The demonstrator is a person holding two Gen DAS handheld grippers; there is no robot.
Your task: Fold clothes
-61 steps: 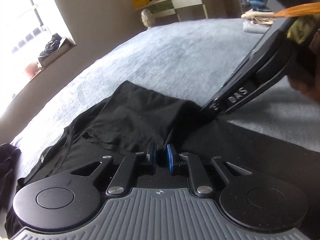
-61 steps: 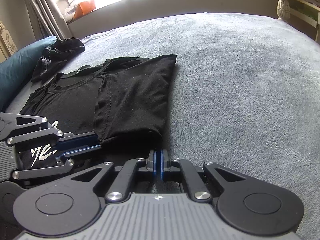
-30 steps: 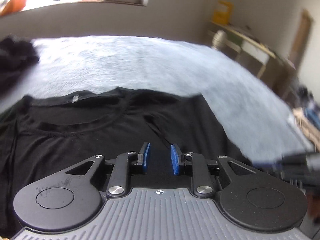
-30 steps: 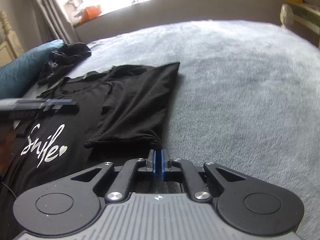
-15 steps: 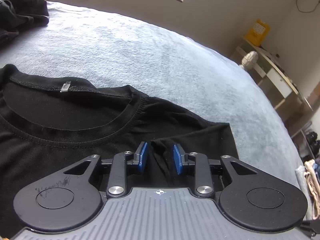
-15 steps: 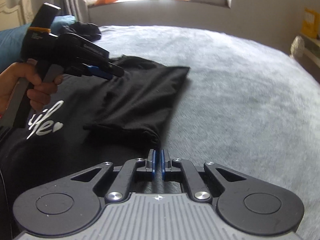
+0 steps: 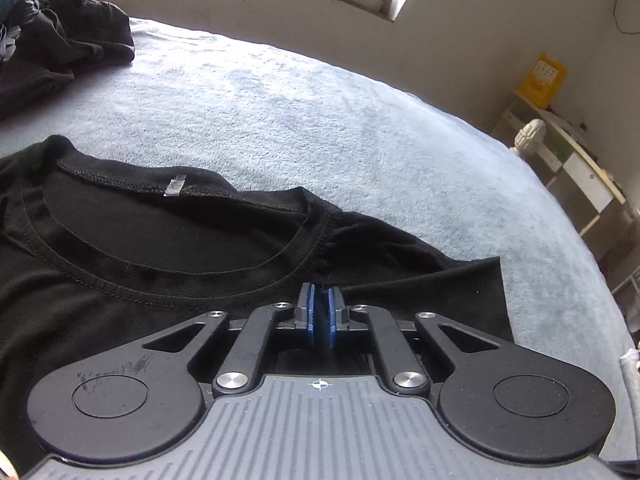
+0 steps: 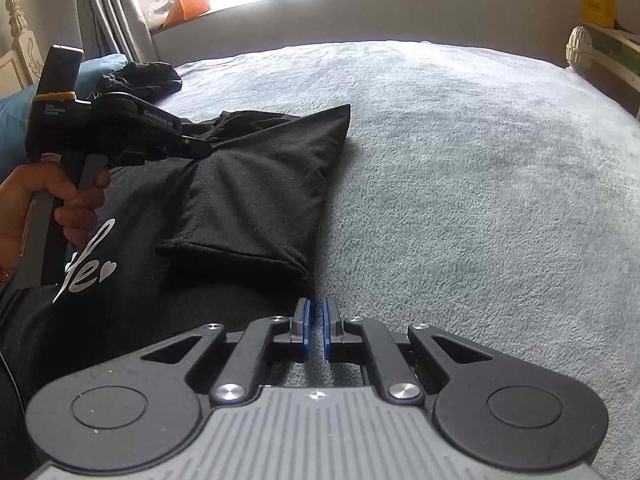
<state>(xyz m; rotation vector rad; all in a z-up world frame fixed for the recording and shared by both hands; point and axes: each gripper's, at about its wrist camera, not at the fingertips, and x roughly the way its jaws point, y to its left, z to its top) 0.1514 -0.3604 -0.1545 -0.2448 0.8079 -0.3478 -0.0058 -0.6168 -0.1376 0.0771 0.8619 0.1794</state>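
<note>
So the left gripper point(image 7: 319, 312) is closing on the shoulder fabric of the black cotton t-shirt point(image 7: 160, 248) spread on the grey fleece blanket point(image 7: 320, 120) — right gripper point(image 8: 315, 326) pinched shut at its side edge — I'd lift both evenly.

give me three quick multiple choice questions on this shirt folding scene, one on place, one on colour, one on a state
1. Where does the crumpled dark clothes pile lie?
A. on the bed's far side
B. on the desk
C. on the windowsill

2. What colour is the lettering on the black t-shirt?
A. yellow
B. white
C. red

3. How does the shirt's sleeve lie?
A. spread out onto the blanket
B. folded over the shirt body
C. rolled up

Answers: 1 A, it sits on the grey blanket beyond the collar; 2 B, the script and heart are white; 3 B, its hem lies across the chest.
</note>
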